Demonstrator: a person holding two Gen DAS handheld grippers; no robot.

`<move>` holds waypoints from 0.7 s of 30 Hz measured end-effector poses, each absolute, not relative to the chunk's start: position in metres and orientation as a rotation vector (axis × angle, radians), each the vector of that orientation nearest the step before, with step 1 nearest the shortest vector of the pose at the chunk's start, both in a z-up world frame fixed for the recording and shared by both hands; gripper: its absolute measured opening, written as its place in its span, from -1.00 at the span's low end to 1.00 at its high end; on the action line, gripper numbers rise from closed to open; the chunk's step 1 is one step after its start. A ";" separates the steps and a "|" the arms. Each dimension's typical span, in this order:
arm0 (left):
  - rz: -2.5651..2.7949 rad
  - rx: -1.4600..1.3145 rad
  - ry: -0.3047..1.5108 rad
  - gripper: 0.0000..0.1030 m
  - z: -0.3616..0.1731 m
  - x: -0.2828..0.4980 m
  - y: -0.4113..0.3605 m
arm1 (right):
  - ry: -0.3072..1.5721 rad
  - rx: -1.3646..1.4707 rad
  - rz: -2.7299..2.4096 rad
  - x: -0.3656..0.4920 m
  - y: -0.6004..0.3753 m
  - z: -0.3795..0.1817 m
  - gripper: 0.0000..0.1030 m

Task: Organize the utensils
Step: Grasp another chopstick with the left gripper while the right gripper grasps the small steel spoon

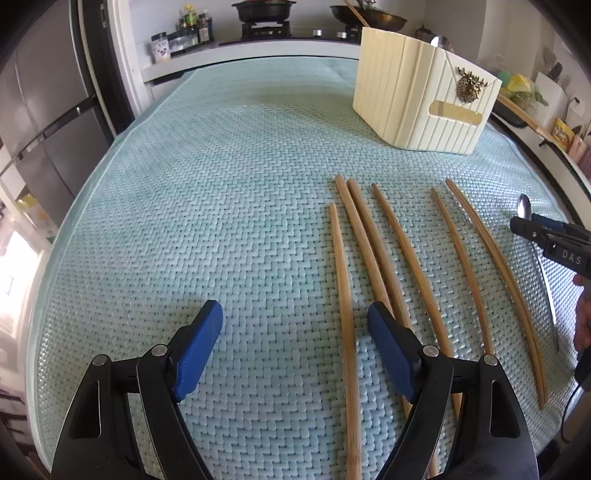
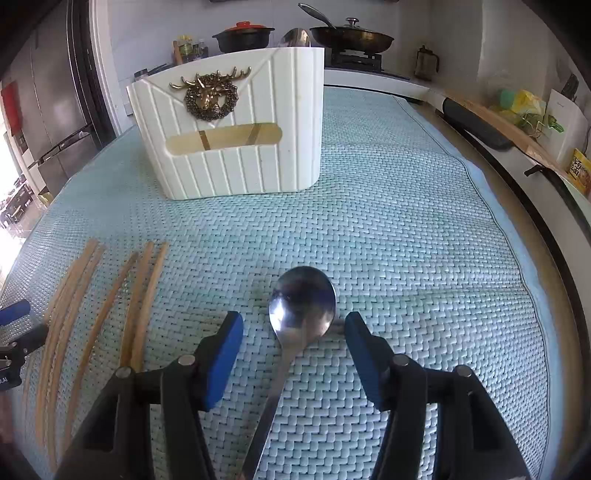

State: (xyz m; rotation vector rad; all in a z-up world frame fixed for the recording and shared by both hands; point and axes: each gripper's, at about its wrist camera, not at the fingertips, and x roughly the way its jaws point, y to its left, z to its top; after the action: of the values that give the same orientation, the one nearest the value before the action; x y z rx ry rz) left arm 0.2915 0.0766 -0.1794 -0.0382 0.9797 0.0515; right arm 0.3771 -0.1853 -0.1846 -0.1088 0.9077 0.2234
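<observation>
Several wooden chopsticks (image 1: 402, 258) lie side by side on the teal woven mat (image 1: 221, 184); they also show in the right wrist view (image 2: 107, 310). My left gripper (image 1: 295, 317) is open and empty, with the leftmost chopstick (image 1: 345, 314) between its fingers. A metal spoon (image 2: 301, 306) lies on the mat between the open fingers of my right gripper (image 2: 291, 326), handle towards the camera. The right gripper also shows in the left wrist view (image 1: 532, 227) over the spoon (image 1: 523, 208). A cream utensil holder (image 2: 232, 129) with a brass deer badge stands behind and holds a spoon (image 2: 295, 37).
The holder (image 1: 417, 96) stands at the mat's far right in the left wrist view. A stove with pans (image 2: 351, 37) and a pot (image 2: 242, 35) lies behind the mat. A refrigerator (image 1: 40, 110) stands to the left. Clutter lines the counter on the right (image 2: 524, 110).
</observation>
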 end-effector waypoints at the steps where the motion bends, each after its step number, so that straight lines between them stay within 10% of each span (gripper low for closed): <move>1: 0.047 -0.033 0.982 0.61 -0.179 0.295 0.076 | 0.908 -0.114 0.220 0.378 -0.184 -0.185 0.15; 10: 0.034 -0.030 1.012 0.59 -0.179 0.321 0.080 | 0.904 -0.120 0.212 0.382 -0.184 -0.184 0.15; 21: -0.020 0.003 1.006 -0.09 -0.175 0.331 0.066 | 0.883 -0.112 0.192 0.392 -0.193 -0.184 -0.04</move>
State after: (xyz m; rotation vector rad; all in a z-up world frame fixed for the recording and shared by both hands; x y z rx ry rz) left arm 0.3311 0.0660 -0.1754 0.0031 1.0065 -0.0198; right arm 0.3922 -0.1927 -0.1838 -0.1125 0.8834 0.1916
